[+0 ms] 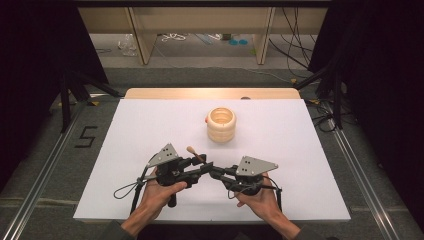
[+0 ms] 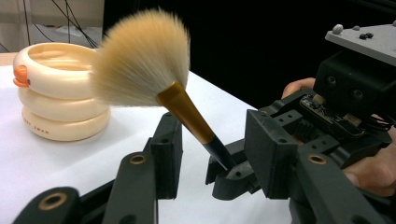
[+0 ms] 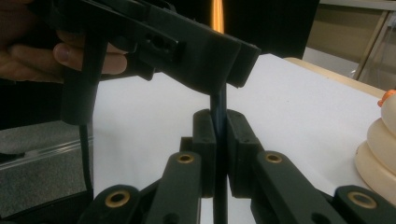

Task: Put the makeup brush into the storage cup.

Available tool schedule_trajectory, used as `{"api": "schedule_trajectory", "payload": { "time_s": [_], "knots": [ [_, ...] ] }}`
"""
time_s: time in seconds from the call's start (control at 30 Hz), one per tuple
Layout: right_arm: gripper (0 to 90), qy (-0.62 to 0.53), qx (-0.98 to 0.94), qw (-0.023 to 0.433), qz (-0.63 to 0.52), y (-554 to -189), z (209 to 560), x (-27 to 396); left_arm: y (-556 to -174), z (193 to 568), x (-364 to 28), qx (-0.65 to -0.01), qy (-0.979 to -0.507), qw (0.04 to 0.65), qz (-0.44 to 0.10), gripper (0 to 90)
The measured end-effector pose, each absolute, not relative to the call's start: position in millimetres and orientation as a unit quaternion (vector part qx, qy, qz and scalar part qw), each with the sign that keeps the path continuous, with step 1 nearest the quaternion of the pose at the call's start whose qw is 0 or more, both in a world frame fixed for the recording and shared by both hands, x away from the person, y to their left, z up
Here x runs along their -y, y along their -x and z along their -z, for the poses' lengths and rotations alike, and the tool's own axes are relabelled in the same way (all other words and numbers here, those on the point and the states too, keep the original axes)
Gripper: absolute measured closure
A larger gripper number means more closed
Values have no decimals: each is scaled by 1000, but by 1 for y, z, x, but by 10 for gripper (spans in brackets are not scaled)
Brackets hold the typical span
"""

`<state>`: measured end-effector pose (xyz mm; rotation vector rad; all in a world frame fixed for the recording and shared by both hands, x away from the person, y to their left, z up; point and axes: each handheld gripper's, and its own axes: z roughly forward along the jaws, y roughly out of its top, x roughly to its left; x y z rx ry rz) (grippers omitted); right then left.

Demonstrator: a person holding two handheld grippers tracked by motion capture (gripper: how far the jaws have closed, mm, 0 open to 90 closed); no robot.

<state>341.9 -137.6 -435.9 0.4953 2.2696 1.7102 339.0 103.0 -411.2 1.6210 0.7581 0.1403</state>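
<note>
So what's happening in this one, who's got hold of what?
A person works two hand-held grippers over a white table. The right gripper is shut on the dark handle of a makeup brush, holding it above the table with the bristles up. The left gripper is open, with one jaw on each side of the brush's handle but not clamping it. Farther back on the table stands a cream ringed holder with nothing visible in it.

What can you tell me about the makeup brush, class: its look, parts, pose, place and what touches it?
The makeup brush has a fanned head of soft tan bristles, a gold metal-looking ferrule and a thin dark handle. It tilts up over the white table, bristles toward the cream ringed holder. The right gripper clamps its handle; the left gripper stands open around it.
</note>
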Motion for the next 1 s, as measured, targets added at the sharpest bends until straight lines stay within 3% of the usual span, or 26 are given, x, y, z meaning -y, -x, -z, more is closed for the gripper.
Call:
{"api": "schedule_trajectory", "payload": {
  "time_s": [1.0],
  "knots": [
    [843,-168,-777,117,-596,-342,437,137,-340,412,-104,-323,-705,629,-54,675]
  ]
}}
